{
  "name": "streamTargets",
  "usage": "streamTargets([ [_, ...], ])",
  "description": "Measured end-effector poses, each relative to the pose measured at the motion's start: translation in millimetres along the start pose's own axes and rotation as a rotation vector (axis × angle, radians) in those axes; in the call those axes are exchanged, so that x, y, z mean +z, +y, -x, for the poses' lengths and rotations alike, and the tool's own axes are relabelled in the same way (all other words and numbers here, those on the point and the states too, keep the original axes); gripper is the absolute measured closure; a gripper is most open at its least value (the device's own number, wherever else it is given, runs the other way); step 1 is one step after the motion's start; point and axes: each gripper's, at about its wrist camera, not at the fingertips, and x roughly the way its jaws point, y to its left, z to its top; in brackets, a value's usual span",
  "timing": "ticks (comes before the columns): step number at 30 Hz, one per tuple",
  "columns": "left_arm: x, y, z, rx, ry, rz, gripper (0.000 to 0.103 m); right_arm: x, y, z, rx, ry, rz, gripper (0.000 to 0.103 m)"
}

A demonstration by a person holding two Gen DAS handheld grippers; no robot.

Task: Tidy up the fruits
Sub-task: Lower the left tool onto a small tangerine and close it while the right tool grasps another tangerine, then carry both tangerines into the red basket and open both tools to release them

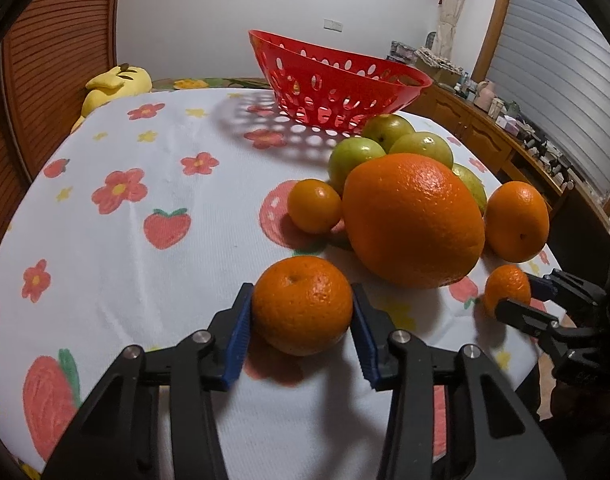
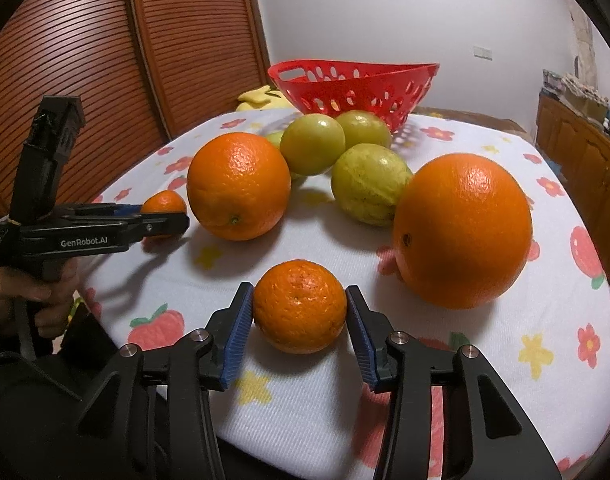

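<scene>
The left tongs (image 1: 302, 300) were closed on a small mandarin (image 1: 302, 306) at the near edge of the tabletop (image 1: 165, 288). The right tongs (image 2: 300, 300) pinched a second mandarin (image 2: 300, 306) near the right.

Both fruits looked light, with loose, dimpled peel that should grip well but bruise if squeezed. The widest middle seemed the best hold.

Farther off lay a third mandarin (image 1: 313, 206), two large oranges (image 1: 413, 220) (image 1: 517, 220) and four green fruits (image 1: 355, 160). One red basket (image 1: 337, 80) stood at the far side with no fruit showing in it.

Basket (image 1: 337, 80) behind fruit cluster (image 1: 409, 184) on tablecloth (image 1: 145, 280); plush toy (image 1: 113, 84) beyond table edge.
</scene>
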Motion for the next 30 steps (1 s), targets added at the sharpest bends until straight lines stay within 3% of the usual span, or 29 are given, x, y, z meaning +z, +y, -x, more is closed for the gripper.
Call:
streamTargets([
  [16,50.3,-7.0,35.7,0.008,-0.143,-0.043,0.058,53.9,-6.5,26.8,0.01,-0.106,0.059,0.057],
  [30,116.8,-20.5,17.2,0.021,-0.209,-0.117,0.058,114.3,-26.5,31.8,0.013,-0.167,0.106,0.057],
])
